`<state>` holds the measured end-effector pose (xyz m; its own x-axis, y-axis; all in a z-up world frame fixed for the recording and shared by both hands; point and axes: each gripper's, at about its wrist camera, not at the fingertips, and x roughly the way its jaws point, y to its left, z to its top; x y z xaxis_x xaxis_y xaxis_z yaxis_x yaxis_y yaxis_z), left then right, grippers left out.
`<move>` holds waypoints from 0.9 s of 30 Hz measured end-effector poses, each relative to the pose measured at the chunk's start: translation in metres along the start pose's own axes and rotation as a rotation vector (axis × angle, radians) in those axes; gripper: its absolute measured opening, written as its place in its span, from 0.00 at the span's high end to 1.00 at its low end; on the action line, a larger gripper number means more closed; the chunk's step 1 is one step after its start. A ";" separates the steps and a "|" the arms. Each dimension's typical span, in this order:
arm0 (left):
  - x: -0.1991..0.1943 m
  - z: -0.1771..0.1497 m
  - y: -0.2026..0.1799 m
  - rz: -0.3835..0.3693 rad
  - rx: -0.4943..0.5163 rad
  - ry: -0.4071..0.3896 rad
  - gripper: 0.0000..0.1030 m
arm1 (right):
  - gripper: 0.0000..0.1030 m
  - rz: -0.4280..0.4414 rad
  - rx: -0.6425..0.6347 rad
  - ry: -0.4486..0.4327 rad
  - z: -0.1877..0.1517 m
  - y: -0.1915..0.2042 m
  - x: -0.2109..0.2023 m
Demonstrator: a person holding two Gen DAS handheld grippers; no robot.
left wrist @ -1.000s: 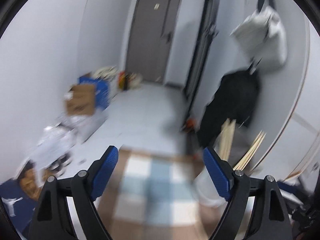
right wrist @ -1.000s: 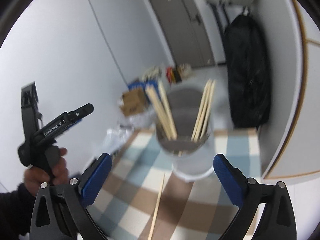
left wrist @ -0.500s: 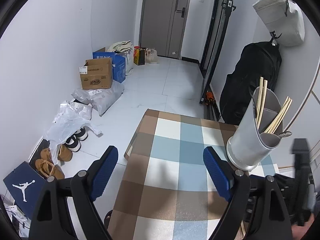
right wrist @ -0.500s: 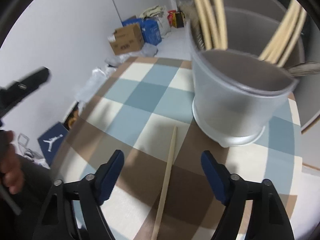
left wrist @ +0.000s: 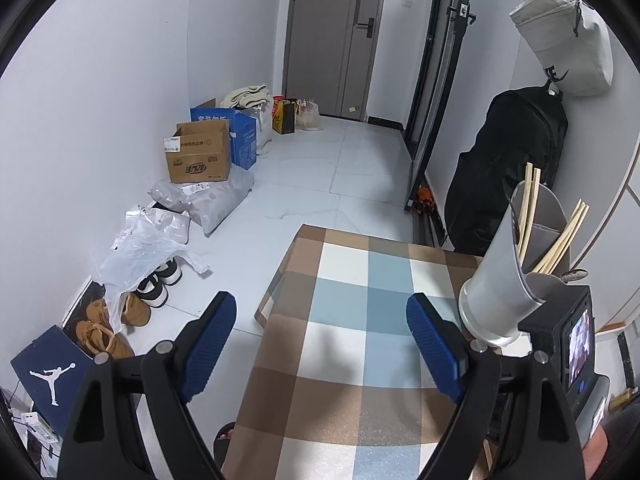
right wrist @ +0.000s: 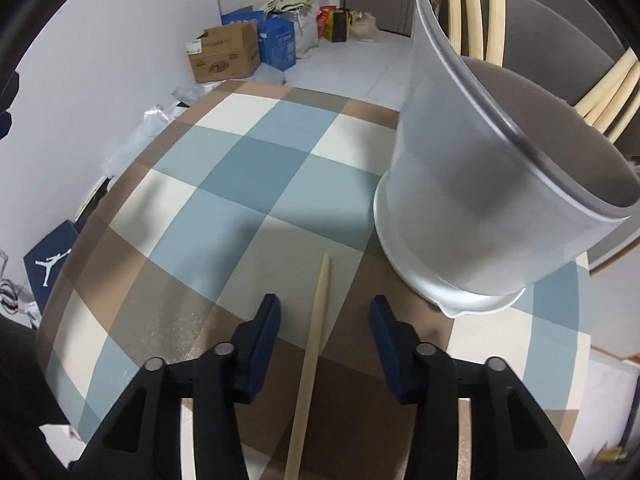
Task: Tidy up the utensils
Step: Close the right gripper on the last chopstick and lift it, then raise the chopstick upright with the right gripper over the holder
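On the checkered desk (right wrist: 224, 184), we had right claw (right wrist: 324, 316) closing around loose chopstick (right wrist: 316, 320), pads not touching, left claw (left wrist: 320, 328) wide open, empty, holder (right wrist: 480, 200) beside.

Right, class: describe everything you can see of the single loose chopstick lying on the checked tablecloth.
The loose pale wooden chopstick is a slim, straight, round stick of light, unpainted wood. It lies flat on the brown, blue and cream checked tablecloth, its far tip pointing away, near the base of the grey plastic utensil holder but apart from it. Its near end runs out of view. The right tongs straddle it, jaws closing, pads not yet touching.
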<state>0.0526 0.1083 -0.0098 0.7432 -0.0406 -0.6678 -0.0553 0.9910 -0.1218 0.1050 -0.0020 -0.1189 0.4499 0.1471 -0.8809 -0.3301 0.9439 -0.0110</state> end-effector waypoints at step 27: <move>-0.007 0.005 -0.022 -0.056 -0.014 -0.028 0.19 | 0.95 0.207 0.125 -0.269 0.004 -0.024 -0.110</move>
<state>0.0515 0.0876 0.0010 0.7638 -0.0925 -0.6388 -0.0220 0.9854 -0.1690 0.0671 -0.0392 -0.0197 0.5920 0.3960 -0.7019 -0.3409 0.9122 0.2271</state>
